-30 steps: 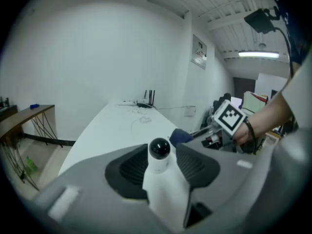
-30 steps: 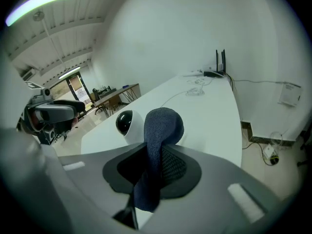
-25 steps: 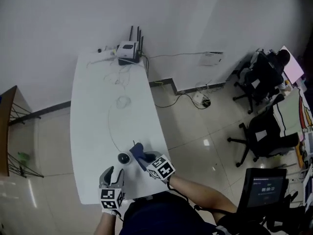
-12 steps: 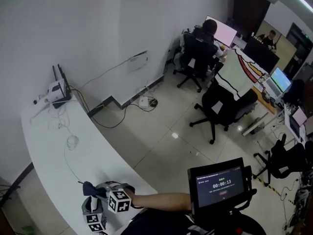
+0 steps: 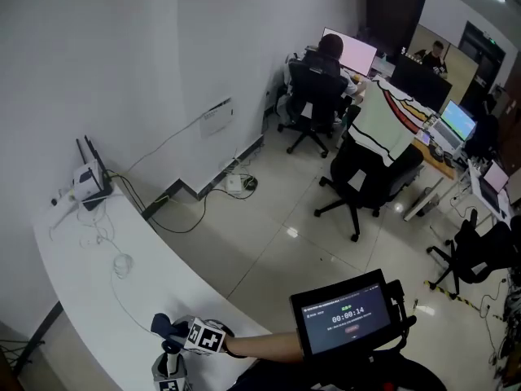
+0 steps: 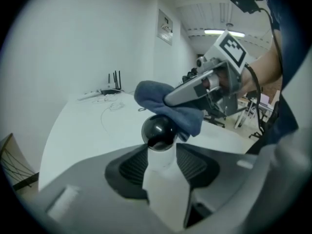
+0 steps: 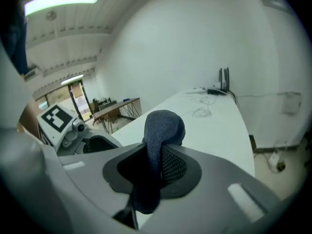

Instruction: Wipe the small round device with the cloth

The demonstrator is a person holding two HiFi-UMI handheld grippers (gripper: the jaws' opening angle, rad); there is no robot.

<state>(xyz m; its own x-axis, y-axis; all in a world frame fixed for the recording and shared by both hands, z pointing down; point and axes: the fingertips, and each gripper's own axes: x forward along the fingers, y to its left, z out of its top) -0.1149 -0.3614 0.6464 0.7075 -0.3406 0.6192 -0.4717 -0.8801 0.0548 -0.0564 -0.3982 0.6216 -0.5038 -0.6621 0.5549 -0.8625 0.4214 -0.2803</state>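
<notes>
Since one second ago the head view has swung from the table (image 5: 73, 300) toward the room. The device (image 6: 158, 130), which then stood on the table beside the left gripper (image 6: 163, 165), now sits between that gripper's fingers (image 6: 129, 167).

Head view: both grippers sit at the bottom left. The left gripper (image 5: 169, 371) is cut off by the lower edge. The right gripper (image 5: 195, 335) holds the cloth (image 5: 163, 325) above it. The device cannot be made out here. A router (image 5: 85, 182) stands at the far end of the table, and a screen (image 5: 346, 320) stands near the right forearm.

Left gripper view: the fingers are closed on the device's white body, and its black ball head stands just above them. The cloth (image 6: 192, 121) touches the upper right of the ball. The right gripper (image 6: 170, 99) comes in from the right.

Right gripper view: the fingers (image 7: 173, 167) clamp the cloth (image 7: 165, 126), which bunches above them and hangs below. Part of the left gripper (image 7: 73, 130) shows at the left. The device shows only in the left gripper view.
</notes>
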